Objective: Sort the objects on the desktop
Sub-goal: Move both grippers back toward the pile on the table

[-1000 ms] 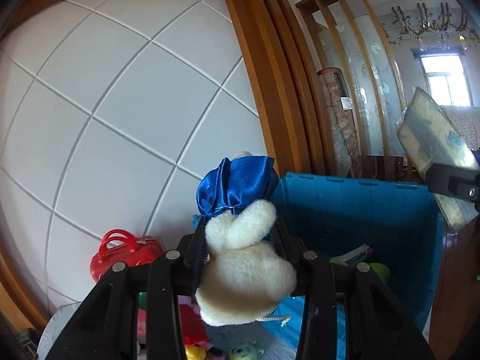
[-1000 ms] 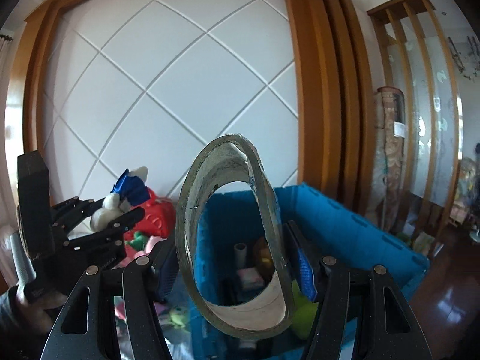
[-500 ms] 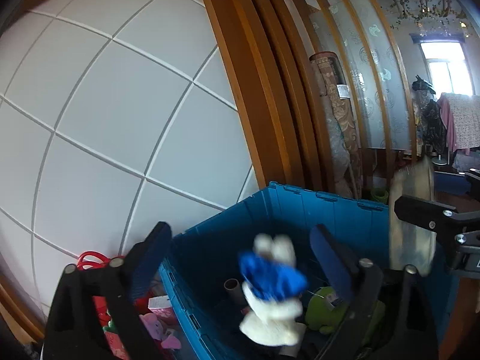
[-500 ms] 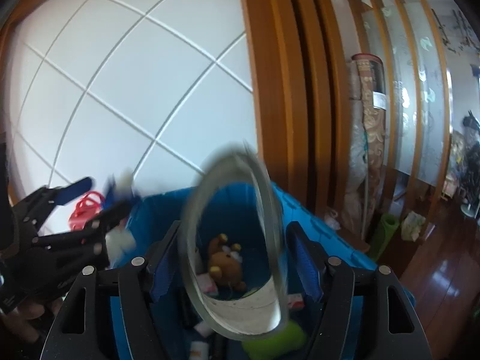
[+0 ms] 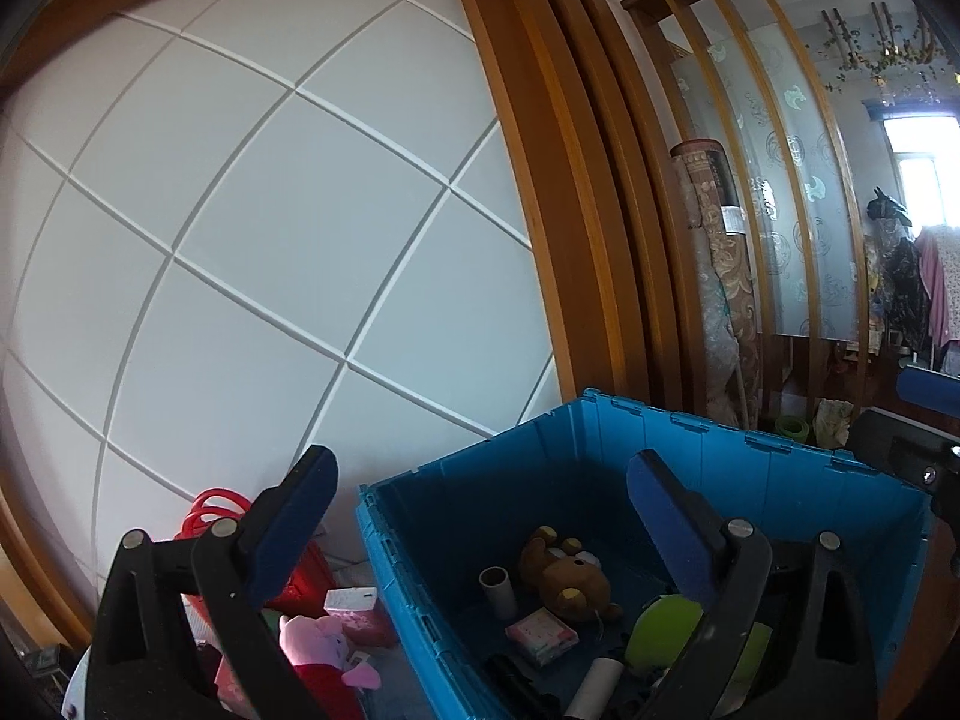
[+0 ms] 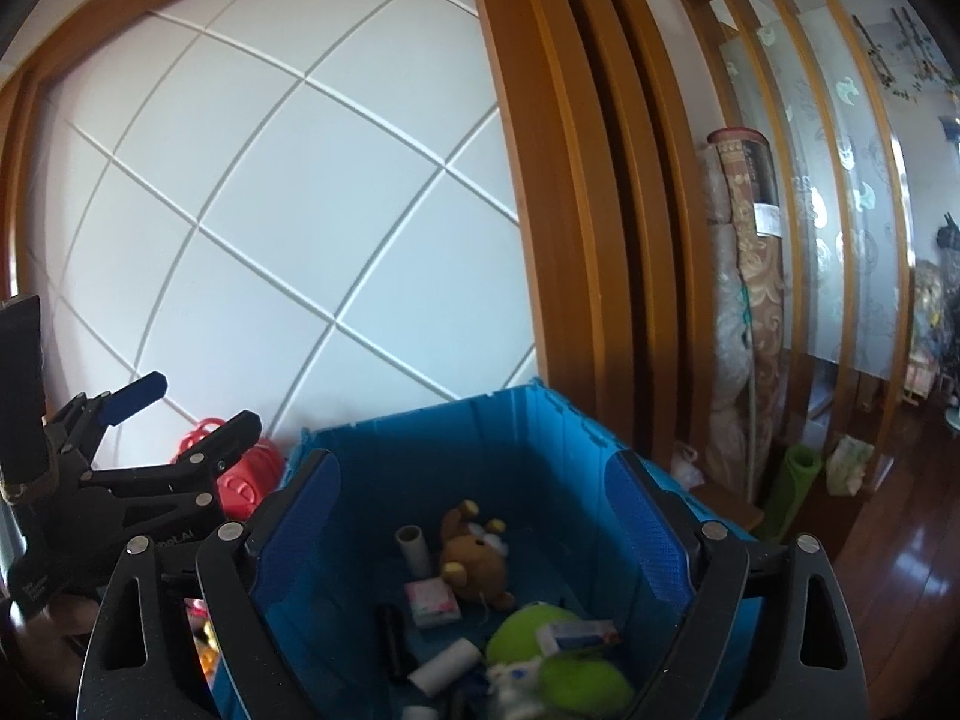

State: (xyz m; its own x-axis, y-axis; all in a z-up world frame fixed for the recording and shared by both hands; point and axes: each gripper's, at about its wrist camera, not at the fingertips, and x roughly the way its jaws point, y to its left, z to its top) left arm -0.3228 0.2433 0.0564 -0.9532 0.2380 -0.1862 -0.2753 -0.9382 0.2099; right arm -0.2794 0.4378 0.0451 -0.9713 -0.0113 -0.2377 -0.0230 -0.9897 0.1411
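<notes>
The blue bin (image 5: 708, 468) stands open below me against the white panelled wall (image 5: 270, 240), and it holds the sorted things. A brown teddy bear (image 6: 471, 558) lies near its middle, a cardboard tube (image 6: 414, 546) just beside it and a small pink packet (image 6: 432, 600) in front. Nearer to me lie a green plush (image 6: 576, 666), a white roll (image 6: 447, 663), a small white box (image 6: 579, 636) resting on the green plush, and a white plush toy (image 6: 507, 681), partly blurred.

My right gripper (image 6: 474, 516) hangs over the bin; its 2 fingers have just been opening and stand wide apart with nothing between them. My left gripper (image 5: 480, 504) is at the bin's left edge, its fingers also spread wide and released, empty; in the right view it shows at the far left.

Outside the bin, on the desk at the left, a red toy bag (image 5: 300, 570) stands by the wall, with a pink box (image 5: 357, 615) and a pink pig plush (image 5: 318, 657) in front. A rolled carpet (image 5: 720, 276) leans behind the bin at the right.
</notes>
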